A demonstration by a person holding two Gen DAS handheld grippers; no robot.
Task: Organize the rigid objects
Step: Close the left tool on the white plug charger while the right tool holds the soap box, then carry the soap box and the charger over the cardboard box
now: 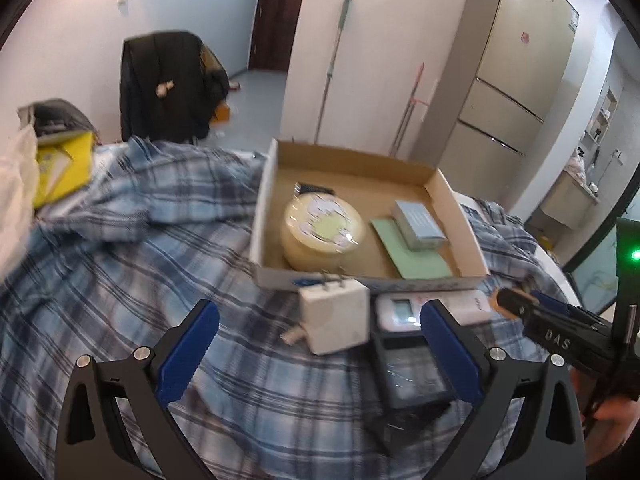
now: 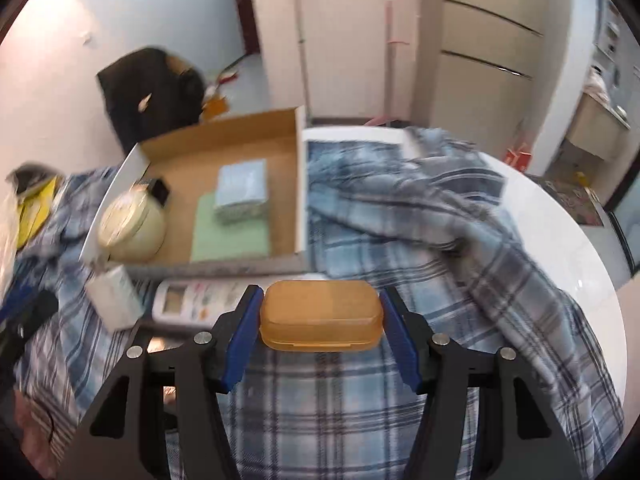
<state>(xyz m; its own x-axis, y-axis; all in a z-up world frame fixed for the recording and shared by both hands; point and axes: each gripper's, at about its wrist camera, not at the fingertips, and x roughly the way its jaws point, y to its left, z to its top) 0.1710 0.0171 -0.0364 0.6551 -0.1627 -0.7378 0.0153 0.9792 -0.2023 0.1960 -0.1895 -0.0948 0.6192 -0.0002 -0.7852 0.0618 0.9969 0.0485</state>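
Clamped end to end in the right gripper (image 2: 320, 316), an orange case (image 2: 319, 315) hangs above the plaid cloth (image 2: 400, 260); carry it level to the bare right of the cardboard tray (image 2: 298, 184), while the left gripper (image 1: 320, 344) gapes empty

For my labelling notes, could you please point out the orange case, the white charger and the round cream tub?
orange case (image 2: 320, 314): right wrist view, front face.
white charger (image 1: 335, 320): left wrist view, top face.
round cream tub (image 1: 323, 226): left wrist view, lid.

Both wrist views look down, close; share cardboard box (image 1: 460, 216).
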